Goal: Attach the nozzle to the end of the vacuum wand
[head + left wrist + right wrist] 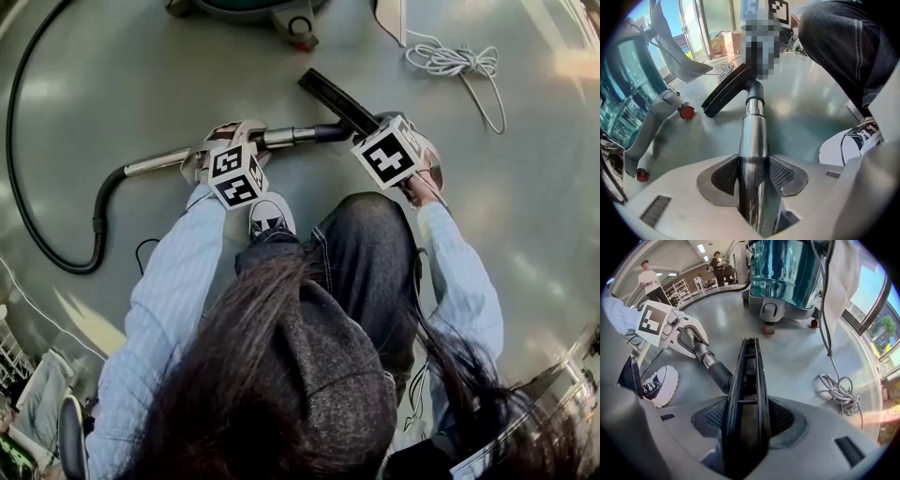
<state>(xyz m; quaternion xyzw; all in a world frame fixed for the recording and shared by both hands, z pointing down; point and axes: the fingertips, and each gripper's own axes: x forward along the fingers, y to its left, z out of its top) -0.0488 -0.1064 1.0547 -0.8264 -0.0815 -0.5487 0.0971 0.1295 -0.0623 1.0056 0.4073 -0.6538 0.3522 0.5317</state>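
The silver vacuum wand (281,137) lies across the floor in front of me, its black end meeting the flat black nozzle (337,98). My left gripper (234,131) is shut on the wand's metal tube (751,140), which runs straight out between the pads (785,173) to the nozzle (724,96). To the right, my right gripper (389,120) is shut on the nozzle (747,394), whose open slot faces the camera. In the right gripper view the wand's black collar (717,371) joins the nozzle from the left, with the left gripper (677,336) behind it.
A black hose (56,253) curves from the wand to the teal vacuum canister (253,7) on red-wheeled legs (686,112). A coiled white cable (455,61) lies at the right. My shoe (270,217) stands just behind the wand. People (649,280) stand far off.
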